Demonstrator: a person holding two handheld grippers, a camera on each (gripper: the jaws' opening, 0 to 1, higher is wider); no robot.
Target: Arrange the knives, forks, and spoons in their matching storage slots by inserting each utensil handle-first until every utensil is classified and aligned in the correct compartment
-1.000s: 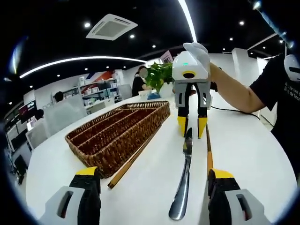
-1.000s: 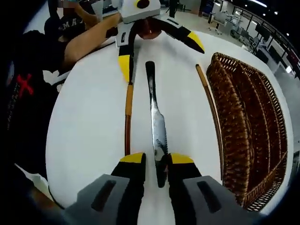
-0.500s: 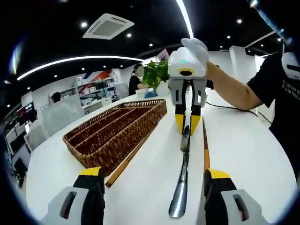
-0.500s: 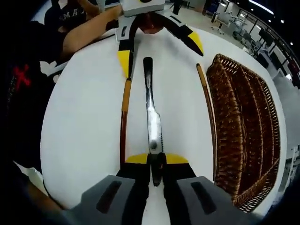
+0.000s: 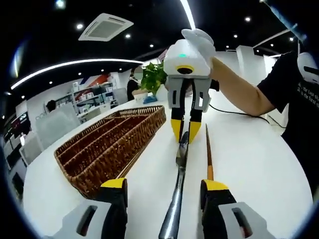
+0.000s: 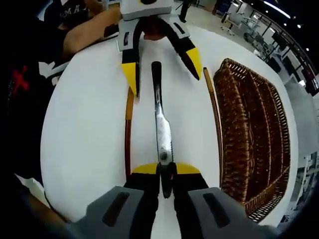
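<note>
Now, knife (image 6: 160,124) lies on white surface (image 6: 84,134), blade end pinched between closed right gripper (image 6: 166,169), handle toward 12 o'clock inside wide-open left gripper (image 6: 160,67). Thin-blade pinch: knife may pivot or slip on lift. Two wooden chopsticks (image 6: 128,127) flank knife; risk dragging them. Wicker tray (image 6: 254,129) at 3 o'clock, apart.

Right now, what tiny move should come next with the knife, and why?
Probably the left gripper should shut on the knife's dark handle. The right gripper is already shut on the blade end of the knife, and the handle lies between the left one's open jaws. Holding both ends would help steer it handle-first toward the wicker tray.
</note>
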